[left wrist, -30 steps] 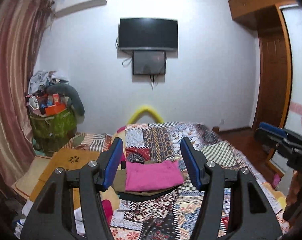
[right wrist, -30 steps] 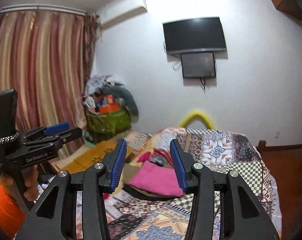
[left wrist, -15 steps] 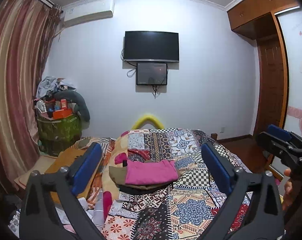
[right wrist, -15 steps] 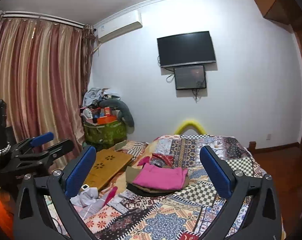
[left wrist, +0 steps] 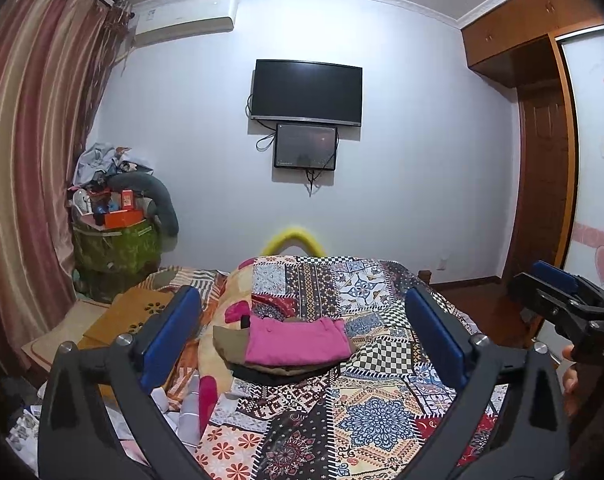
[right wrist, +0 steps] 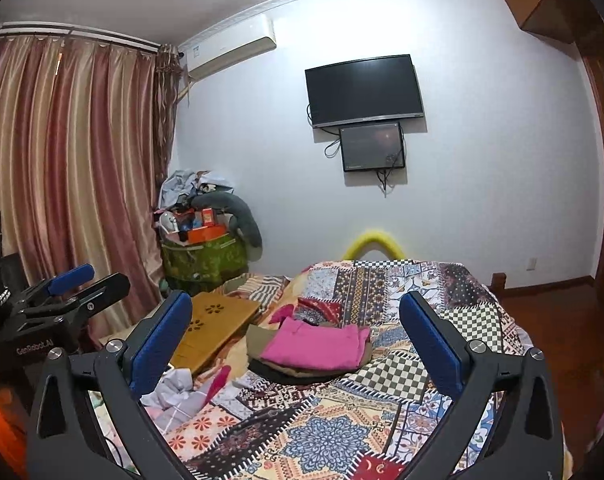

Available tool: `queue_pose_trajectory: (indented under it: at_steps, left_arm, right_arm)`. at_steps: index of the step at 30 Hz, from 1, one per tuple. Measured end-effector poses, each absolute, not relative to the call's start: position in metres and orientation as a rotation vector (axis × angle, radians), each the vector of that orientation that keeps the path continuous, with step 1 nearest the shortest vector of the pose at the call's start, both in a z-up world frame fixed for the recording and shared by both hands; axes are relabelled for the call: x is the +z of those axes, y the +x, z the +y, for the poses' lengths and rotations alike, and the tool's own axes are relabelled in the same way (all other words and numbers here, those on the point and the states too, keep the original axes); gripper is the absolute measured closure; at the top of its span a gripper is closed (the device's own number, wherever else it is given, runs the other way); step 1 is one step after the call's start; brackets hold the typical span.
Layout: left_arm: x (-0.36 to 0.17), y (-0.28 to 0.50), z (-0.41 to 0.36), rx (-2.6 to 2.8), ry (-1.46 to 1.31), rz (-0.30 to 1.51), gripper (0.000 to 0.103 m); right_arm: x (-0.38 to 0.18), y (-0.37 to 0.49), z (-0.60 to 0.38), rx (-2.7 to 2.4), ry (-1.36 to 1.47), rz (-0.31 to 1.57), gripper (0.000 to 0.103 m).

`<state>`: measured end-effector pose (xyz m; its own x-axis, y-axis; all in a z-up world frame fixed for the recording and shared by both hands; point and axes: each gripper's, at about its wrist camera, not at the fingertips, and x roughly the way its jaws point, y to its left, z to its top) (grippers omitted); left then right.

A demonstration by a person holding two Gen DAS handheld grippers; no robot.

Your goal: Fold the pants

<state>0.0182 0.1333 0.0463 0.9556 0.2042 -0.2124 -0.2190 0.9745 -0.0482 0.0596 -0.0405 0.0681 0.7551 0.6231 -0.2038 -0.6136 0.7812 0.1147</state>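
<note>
Both grippers hang back from the bed, jaws spread wide with nothing between them after just opening: left gripper, right gripper. The pink pants lie folded atop a small stack of darker clothes, at twelve o'clock, well apart from either tool. The risk: a careless reach catches the pile's edge, and soft fabric slides, undoing the fold.

Left gripper and right gripper have just opened wide, holding nothing
</note>
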Motion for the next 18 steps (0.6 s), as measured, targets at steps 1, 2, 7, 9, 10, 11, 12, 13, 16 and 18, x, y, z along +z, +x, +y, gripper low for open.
queue_pose_trajectory:
  at_steps: [1,2,7,9,10,11,12,13,16,18]
  left_arm:
    - [0.0461,0.0182,0.1333,0.215,-0.073,0.208,0.0]
    - [0.0459,0.0183,0.1337,0.215,-0.073,0.208,0.0]
    - [0.0451,0.0187,0.1361,0.216,-0.074,0.214,0.0]
    - [0.0446,0.0193,0.1365,0.214,-0.073,0.217,0.0]
    - [0.0442,0.0189,0.1373,0.214,-0.072,0.218,0.0]
    - [0.044,0.019,0.1375,0.214,-0.071,0.221,0.0]
    - [0.0443,0.0205,0.1375,0.214,-0.071,0.223,0.0]
    - [0.044,0.0208,0.1379,0.213,-0.072,0.226,0.0]
    - [0.0425,0.0206,0.1369,0.213,-0.073,0.227,0.0]
    - [0.0426,0.0206,0.1367,0.218,-0.069,0.226,0.0]
  right_arm:
    - [0.0682,0.0595,-0.0406,0.674,0.041,0.236,0.0]
    - [0.0682,0.0587,-0.0407,0.675,0.039,0.234,0.0]
    - [0.0686,0.0568,-0.0398,0.673,0.036,0.233,0.0]
    - [0.0687,0.0565,-0.0401,0.675,0.04,0.233,0.0]
    - [0.0686,0.0565,-0.0405,0.675,0.041,0.234,0.0]
    - [0.0684,0.0565,-0.0409,0.674,0.042,0.236,0.0]
    - [0.0676,0.0568,-0.0414,0.674,0.043,0.239,0.0]
    - [0.0675,0.0571,-0.0417,0.674,0.043,0.242,0.0]
    - [0.0683,0.0577,-0.0422,0.673,0.045,0.248,0.0]
    - [0.0683,0.0578,-0.043,0.671,0.045,0.249,0.0]
